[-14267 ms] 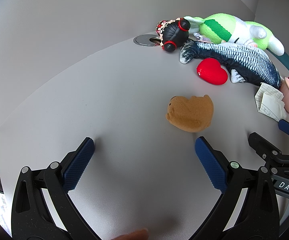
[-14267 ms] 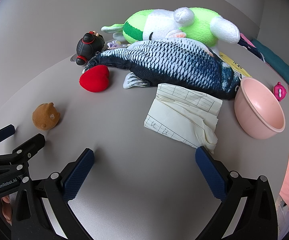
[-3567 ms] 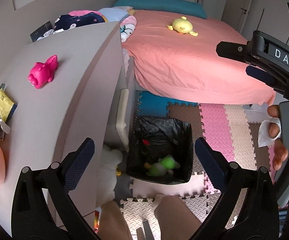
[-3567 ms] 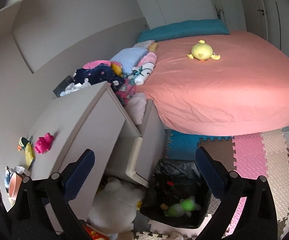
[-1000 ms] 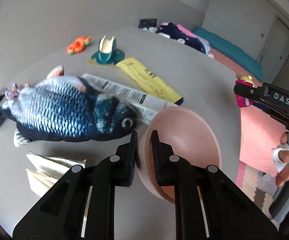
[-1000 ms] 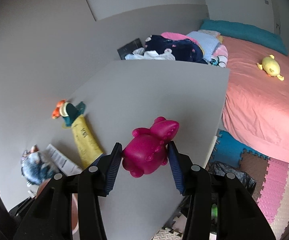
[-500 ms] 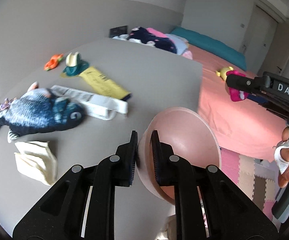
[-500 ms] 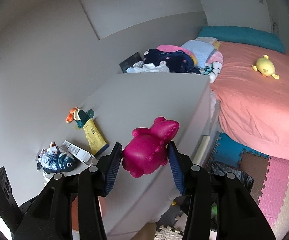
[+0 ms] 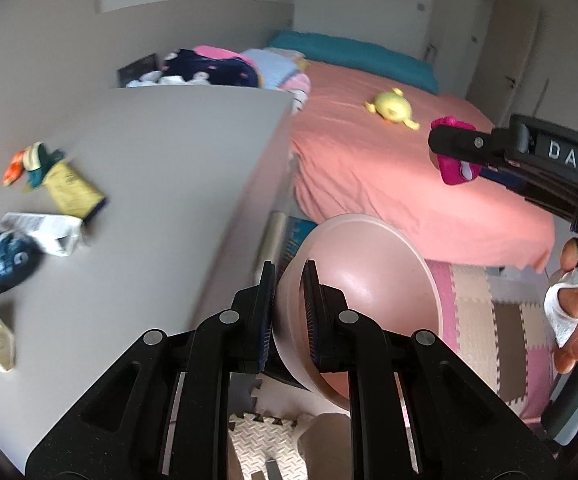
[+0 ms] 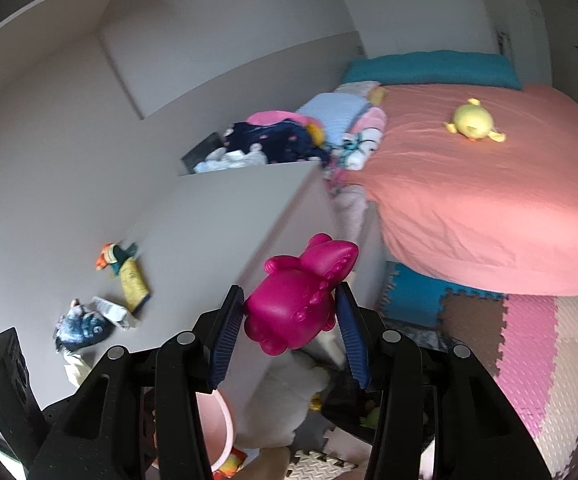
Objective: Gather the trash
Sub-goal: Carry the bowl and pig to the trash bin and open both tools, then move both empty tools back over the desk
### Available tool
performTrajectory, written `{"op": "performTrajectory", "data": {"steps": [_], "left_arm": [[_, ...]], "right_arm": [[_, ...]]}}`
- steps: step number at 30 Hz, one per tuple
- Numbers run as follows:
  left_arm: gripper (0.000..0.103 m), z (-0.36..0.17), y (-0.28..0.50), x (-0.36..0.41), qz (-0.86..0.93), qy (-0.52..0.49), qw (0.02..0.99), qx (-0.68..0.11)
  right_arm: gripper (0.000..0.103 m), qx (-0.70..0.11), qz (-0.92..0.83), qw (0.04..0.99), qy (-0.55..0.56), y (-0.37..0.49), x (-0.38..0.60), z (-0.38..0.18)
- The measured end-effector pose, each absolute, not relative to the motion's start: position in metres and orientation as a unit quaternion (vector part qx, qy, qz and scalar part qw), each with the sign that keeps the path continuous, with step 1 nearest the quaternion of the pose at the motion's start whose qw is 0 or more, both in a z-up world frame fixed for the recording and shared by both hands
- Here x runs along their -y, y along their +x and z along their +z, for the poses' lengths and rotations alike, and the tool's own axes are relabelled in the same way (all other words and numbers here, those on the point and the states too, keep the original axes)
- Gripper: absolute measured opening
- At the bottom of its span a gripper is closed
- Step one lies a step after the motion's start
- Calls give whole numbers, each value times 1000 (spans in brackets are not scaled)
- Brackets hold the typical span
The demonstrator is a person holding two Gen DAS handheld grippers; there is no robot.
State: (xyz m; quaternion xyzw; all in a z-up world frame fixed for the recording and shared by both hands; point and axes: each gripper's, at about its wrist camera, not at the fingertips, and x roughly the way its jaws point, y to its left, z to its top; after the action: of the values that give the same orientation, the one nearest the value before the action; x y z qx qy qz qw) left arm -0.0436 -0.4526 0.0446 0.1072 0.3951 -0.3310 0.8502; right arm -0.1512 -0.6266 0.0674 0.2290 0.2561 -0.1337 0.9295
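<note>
The left gripper (image 9: pixel 289 300) pinches the rim of a pink bowl (image 9: pixel 369 280) at lower centre, past the desk (image 9: pixel 161 168) edge. Only the right view shows the right gripper (image 10: pixel 289 320) clamping a magenta toy (image 10: pixel 297 300) above the black bin (image 10: pixel 353 396), lower centre, beside the bed (image 10: pixel 489 200).

A yellow plush duck (image 9: pixel 391 110) lies on the coral bed (image 9: pixel 389 168), beside a grey desk (image 9: pixel 161 168).

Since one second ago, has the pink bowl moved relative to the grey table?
Yes. The pink bowl, clamped in the left tongs, has gone from over the grey table to past its edge, above the floor mats.
</note>
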Motion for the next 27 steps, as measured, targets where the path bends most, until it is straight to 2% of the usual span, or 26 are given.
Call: {"op": "performTrajectory", "data": {"steps": [12,13,14,15,17,27], "left_arm": [[17,9,-42,498,-338,141,823,-433],[41,8,-40,498,-328,140,828,-432],[99,7,-39,496,-315,137,836,-427],[95,9,-39,493,-302,131,852,-407],[97,12,-39,488,-286,131,869,-383],[97,13,-26,473,-294,114,866,-389]], "right_arm": [[50,-282,-198,910,232,-150,667,39],[72,-279,-213,908,228,-150,668,37],[94,-272,-214,909,231,-150,670,35],[101,-268,-212,910,235,-151,671,33],[101,-270,-222,905,242,-153,673,30],[101,-265,-222,905,249,-156,671,33]]}}
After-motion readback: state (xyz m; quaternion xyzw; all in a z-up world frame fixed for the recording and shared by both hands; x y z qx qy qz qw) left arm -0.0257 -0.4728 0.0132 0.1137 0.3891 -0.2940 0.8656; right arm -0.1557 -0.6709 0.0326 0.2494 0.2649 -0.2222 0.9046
